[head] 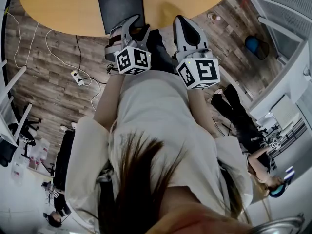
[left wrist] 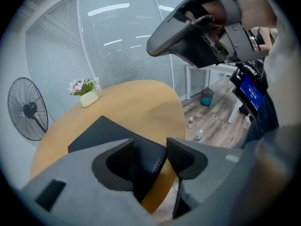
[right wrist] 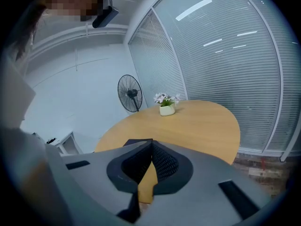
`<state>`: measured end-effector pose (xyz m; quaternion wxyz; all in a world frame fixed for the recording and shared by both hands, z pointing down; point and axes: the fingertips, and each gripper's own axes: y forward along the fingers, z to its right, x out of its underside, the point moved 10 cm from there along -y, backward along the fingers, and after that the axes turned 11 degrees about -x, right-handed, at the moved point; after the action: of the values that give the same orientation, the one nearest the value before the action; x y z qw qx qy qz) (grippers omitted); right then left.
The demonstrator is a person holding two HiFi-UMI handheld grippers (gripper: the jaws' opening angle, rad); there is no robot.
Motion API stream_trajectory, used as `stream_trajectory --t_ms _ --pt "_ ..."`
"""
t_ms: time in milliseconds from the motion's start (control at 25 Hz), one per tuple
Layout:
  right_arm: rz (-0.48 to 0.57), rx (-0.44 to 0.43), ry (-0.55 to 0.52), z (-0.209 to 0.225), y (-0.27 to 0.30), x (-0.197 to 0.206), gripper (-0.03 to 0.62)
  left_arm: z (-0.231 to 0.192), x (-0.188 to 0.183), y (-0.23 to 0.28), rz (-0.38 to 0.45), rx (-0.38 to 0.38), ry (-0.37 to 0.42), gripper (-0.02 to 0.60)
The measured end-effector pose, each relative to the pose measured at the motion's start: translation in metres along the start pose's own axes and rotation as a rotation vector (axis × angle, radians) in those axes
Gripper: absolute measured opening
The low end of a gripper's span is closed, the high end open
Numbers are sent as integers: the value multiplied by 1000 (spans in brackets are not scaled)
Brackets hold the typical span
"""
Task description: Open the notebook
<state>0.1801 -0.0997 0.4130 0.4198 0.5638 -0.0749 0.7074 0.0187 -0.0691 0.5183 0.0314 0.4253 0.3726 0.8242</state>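
Observation:
A closed black notebook (head: 119,6) lies on the round wooden table (head: 58,9), its near end at the table's edge. My left gripper (head: 138,27) hangs just short of that end with its jaws open. In the left gripper view the notebook's near corner (left wrist: 108,133) shows in the gap between the jaws of the left gripper (left wrist: 150,147), and neither pad presses on it. My right gripper (head: 181,19) is to the right of the notebook, shut and empty. In its own view the right gripper (right wrist: 151,147) has its pads together, and a sliver of notebook (right wrist: 136,141) shows behind them.
A white pot of flowers (right wrist: 166,108) stands at the table's far side. A standing fan (right wrist: 130,93) and a blind-covered glass wall lie beyond. On the wood floor are a power strip with cables (head: 78,77), small bottles (left wrist: 190,123) and a blue bin (left wrist: 206,97). People (head: 258,165) stand behind.

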Motion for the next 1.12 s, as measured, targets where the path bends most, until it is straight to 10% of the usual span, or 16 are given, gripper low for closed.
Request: stream_trajectory --t_ms 1120 --pt "6 -51 -19 -8 5 -6 0 -10 -18 -36 -20 -42 -143 115"
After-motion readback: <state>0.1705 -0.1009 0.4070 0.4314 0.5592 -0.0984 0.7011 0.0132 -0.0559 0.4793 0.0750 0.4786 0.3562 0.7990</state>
